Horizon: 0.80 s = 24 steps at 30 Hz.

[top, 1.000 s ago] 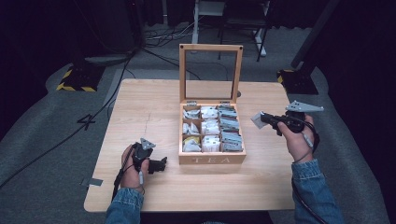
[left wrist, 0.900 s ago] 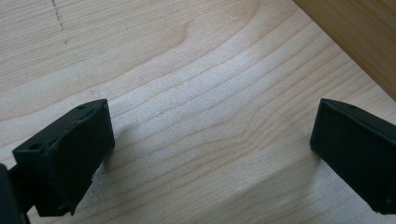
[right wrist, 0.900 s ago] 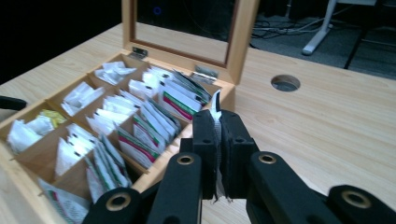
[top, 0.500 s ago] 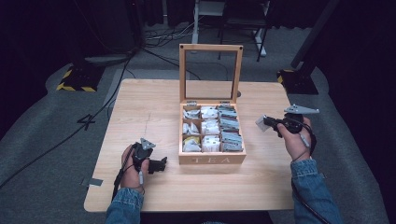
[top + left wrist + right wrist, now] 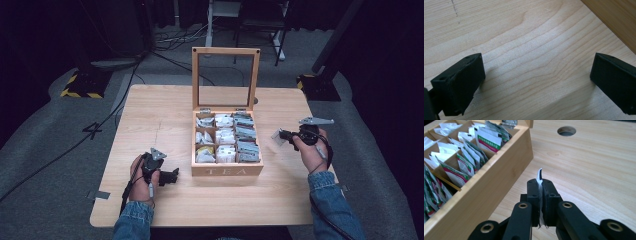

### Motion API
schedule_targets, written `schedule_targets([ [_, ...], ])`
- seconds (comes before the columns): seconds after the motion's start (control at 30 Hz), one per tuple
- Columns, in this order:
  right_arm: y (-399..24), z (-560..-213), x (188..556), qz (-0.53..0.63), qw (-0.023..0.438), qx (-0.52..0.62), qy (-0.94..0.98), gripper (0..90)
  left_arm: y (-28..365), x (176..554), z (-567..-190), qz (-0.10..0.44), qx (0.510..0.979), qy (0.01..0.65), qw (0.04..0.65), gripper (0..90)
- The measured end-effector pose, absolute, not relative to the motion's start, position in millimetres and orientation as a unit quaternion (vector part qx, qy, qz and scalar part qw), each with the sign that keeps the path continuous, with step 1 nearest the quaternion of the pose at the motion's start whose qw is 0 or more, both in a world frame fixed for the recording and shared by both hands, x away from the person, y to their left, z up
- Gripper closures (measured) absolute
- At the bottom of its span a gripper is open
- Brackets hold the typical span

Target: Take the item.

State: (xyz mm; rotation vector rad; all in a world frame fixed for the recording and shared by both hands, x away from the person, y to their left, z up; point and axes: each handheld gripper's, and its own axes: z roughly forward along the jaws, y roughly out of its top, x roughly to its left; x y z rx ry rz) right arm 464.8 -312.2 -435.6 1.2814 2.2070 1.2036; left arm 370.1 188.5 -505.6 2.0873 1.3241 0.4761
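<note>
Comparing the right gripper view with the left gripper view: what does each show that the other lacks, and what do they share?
Right gripper view: the right gripper, jaws shut on a thin tea bag packet seen edge-on, the tea box with its compartments of upright packets, and a round hole in the table.
Left gripper view: the left gripper, jaws wide apart with nothing between them, low over bare wood.
Shared: the light wooden table and a wooden side of the tea box, which the left gripper view catches as a corner at upper right.
</note>
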Motion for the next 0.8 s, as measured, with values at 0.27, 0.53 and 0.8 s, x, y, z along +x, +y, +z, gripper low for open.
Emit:
schedule_targets([
  [0.27,-314,-445,468,0.413,0.142,0.460,0.773,86.2,189,370,-506,0.180,0.789,0.501,0.307,0.1],
  [0.53,-314,-452,471,0.394,0.140,0.468,0.779,85.4,189,370,-506,0.180,0.789,0.501,0.307,0.1],
  [0.8,-315,-455,472,0.392,0.130,0.476,0.777,80.5,188,370,-506,0.180,0.789,0.501,0.307,0.1],
])
